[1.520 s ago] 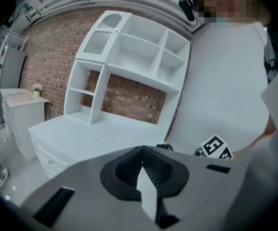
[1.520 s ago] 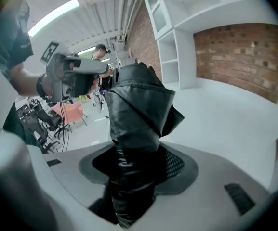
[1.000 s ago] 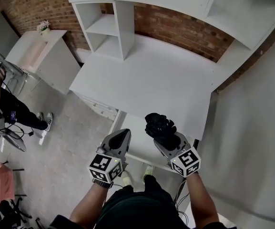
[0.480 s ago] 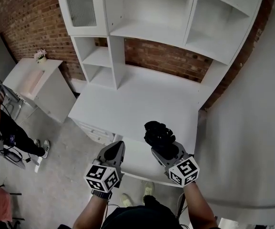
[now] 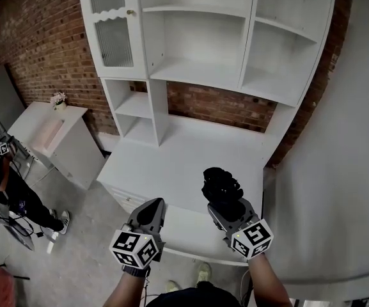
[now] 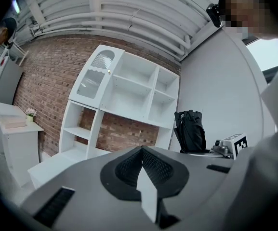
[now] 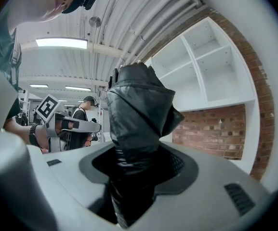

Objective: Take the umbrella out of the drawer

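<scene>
A folded black umbrella (image 5: pixel 220 185) stands up out of my right gripper (image 5: pixel 227 203), whose jaws are shut on its lower part. In the right gripper view the umbrella (image 7: pixel 136 112) fills the gap of the right gripper (image 7: pixel 139 165) and towers over it. My left gripper (image 5: pixel 153 208) hangs beside it at the left, shut and empty. From the left gripper view the left gripper (image 6: pixel 141 152) has its jaws pressed together, and the umbrella (image 6: pixel 189 131) shows to the right. Both grippers are above the pulled-out white drawer (image 5: pixel 183 232) at the front edge of the desk (image 5: pixel 184 162).
A white hutch with open shelves (image 5: pixel 200 40) and a glass door stands on the desk against a brick wall (image 5: pixel 37 50). A small white cabinet (image 5: pixel 53 133) and a person (image 5: pixel 8 187) are at the left. A white wall (image 5: pixel 337 171) bounds the right.
Both grippers have risen, the umbrella still in the right one. The head view has tilted up, so more of the hutch shelves shows.
</scene>
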### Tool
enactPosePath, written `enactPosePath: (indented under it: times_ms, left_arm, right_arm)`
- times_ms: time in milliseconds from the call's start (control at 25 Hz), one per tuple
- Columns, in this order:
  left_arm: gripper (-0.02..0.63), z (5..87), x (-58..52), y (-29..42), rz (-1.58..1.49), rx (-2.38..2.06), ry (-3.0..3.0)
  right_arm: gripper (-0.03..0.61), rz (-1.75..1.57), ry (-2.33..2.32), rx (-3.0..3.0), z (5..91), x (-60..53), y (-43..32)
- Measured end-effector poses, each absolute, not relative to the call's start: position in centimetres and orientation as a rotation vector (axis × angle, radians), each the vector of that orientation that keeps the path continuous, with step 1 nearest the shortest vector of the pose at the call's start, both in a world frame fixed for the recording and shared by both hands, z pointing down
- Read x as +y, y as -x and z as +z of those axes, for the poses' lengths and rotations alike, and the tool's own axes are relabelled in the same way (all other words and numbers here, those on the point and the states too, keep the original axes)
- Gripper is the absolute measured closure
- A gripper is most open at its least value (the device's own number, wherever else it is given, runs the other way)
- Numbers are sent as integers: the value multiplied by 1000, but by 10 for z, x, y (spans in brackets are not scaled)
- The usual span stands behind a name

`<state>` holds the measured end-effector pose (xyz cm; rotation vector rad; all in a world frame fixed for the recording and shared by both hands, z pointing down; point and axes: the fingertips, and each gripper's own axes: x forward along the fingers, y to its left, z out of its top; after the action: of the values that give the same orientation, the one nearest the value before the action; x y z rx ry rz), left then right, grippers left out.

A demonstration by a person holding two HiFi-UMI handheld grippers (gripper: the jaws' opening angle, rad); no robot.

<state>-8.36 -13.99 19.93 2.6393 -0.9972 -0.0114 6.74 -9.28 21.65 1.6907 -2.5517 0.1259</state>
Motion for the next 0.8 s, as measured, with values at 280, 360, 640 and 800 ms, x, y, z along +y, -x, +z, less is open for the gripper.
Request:
enactPosePath:
  times_ms: [280,360,640,800]
  left_arm:
    - [607,176,-142,91,-57,-1026,-2673]
    - [607,171,-144,93,-60,-1026,-2682]
    - [607,162,-145,95,-85,-1025,-2696]
    - [607,156,-144,93,-91,-1026,-2707]
  right_arm:
    - [365,51,-1733,-2579,186,-91,-68]
    - [365,30,-1757,-2578,175,-91,-67]
    - [365,-13,-1800,-2581,156,-93,-72]
    - [365,-24,-1810,-2588,148,-90,-72]
